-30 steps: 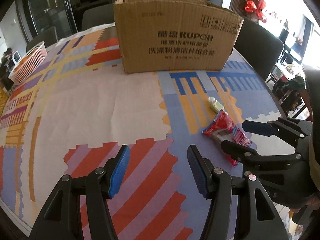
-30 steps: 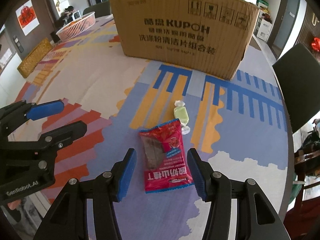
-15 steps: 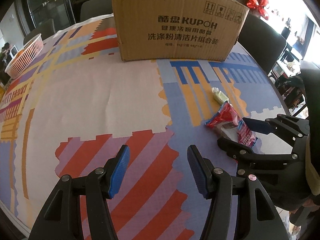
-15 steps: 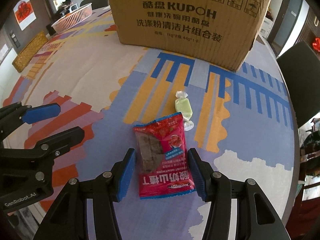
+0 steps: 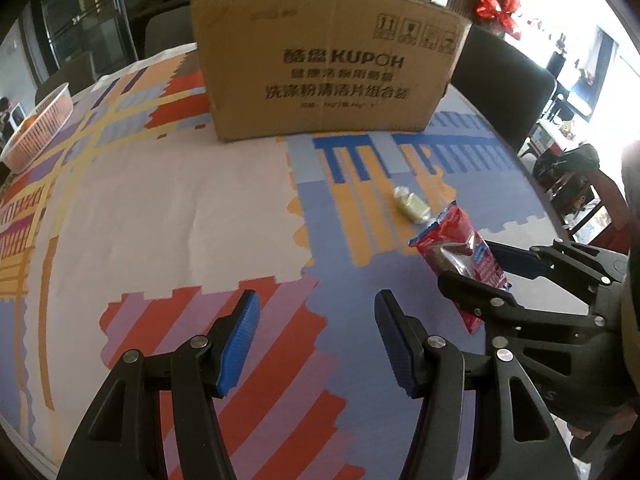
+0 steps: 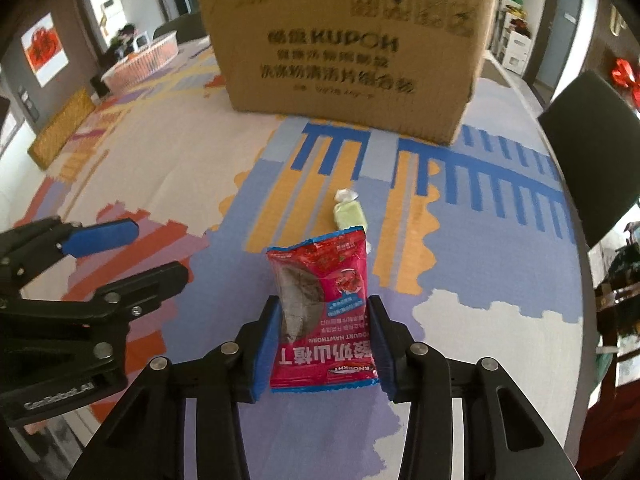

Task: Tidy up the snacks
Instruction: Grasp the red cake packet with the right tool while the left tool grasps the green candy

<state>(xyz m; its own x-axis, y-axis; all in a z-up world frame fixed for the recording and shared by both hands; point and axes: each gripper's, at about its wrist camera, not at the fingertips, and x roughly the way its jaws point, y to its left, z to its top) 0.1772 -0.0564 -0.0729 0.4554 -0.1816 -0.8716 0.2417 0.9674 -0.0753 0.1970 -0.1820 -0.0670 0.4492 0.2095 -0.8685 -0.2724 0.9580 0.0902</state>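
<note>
In the lower centre of the right wrist view, the right gripper has now closed its two blue pads on the red snack packet, which half a second ago lay loose between open jaws, and the packet's far end now lifts off the tablecloth. The left gripper stays wide open and holds nothing, so I judge the next step is to carry the packet to the cardboard box in the upper centre, while the green candy just behind it waits.

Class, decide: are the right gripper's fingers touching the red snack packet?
Touching. The right wrist view shows both blue pads pressed against the sides of the red snack packet.
</note>
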